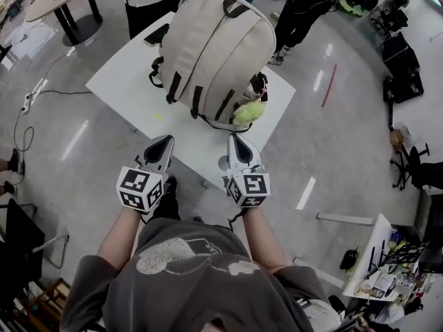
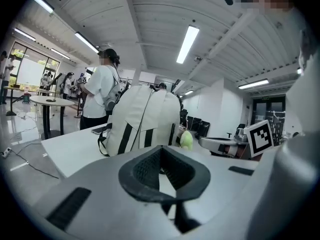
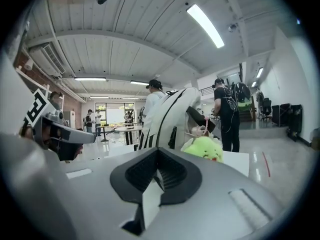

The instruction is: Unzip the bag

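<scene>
A beige fabric backpack with dark strap stripes (image 1: pixel 214 50) is seen standing upright on a white rectangular table (image 1: pixel 128 81), towards the table's far side. A yellow-green plush toy (image 1: pixel 248 112) is hung at the lower right side of the backpack, touching it. A dark flat phone (image 1: pixel 157 34) is laid on the table just beside the backpack's far left side.

The left gripper (image 1: pixel 160 149) and the right gripper (image 1: pixel 239 147) are held side by side at the near edge of the table, both pointed towards the backpack and well apart from it. Neither is in contact with the backpack or the toy. In the left gripper view the two dark ribbed pads are seen brought together at their tips, with nothing caught between them; the backpack and the toy are seen beyond them. In the right gripper view the jaws are likewise closed on nothing, and the plush toy is seen just past their tips, with the backpack behind it.

A black-and-white marker cube is carried at the rear of each gripper. Beyond the table, a person in a white top (image 2: pixel 100 91) and a person in dark clothes (image 3: pixel 225 109) are seen standing on the glossy grey floor (image 1: pixel 325 151).
</scene>
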Tool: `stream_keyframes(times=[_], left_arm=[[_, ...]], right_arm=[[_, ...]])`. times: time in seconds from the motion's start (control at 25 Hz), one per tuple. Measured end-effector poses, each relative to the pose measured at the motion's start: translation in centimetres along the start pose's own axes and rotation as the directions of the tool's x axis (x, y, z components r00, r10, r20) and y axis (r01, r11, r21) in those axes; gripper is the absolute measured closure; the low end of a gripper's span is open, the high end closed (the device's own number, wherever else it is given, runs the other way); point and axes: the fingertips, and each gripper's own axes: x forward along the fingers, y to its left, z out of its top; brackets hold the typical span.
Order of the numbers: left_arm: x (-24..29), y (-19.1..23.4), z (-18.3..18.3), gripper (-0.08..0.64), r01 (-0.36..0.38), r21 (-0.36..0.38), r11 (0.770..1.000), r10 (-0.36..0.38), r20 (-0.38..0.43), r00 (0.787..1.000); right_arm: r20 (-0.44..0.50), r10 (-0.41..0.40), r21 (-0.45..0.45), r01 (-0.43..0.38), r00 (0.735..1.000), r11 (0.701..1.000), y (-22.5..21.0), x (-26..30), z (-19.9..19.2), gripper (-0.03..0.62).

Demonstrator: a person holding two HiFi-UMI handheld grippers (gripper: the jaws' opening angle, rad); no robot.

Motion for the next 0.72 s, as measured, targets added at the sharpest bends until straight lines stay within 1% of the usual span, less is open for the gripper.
stream_keyframes(times=[0.16,0.28,0.44,0.56,0.72], left_arm=[[3.0,2.8,1.9,0.555,0.047,-0.004,0.999,-0.047,0.008,0.999],[4.6,4.2,2.8,0.554,0.083,-0.002,0.997,-0.083,0.002,0.997],[6.7,5.2,3.4,0.555,0.137,0.015,0.99,-0.137,-0.019,0.99],[8.2,5.5,3.7,0.555,0.183,0.02,0.983,-0.183,-0.031,0.983],[10.3,5.4,3.6,0.554,0.252,0.018,0.968,-0.25,-0.057,0.966]], right_arm=[[-0.015,-0.057,0.018,0.057,0.998,0.998,-0.6,3.6,0.6,0.592],[-0.035,-0.089,0.01,0.09,0.995,0.996,-0.7,5.6,0.8,0.592],[-0.071,-0.143,0.001,0.143,0.987,0.99,-1.5,7.6,0.6,0.592],[-0.107,-0.196,0.003,0.197,0.975,0.98,-2.3,8.8,0.1,0.589],[-0.152,-0.264,0.034,0.272,0.953,0.962,-3.2,9.7,-1.1,0.528]])
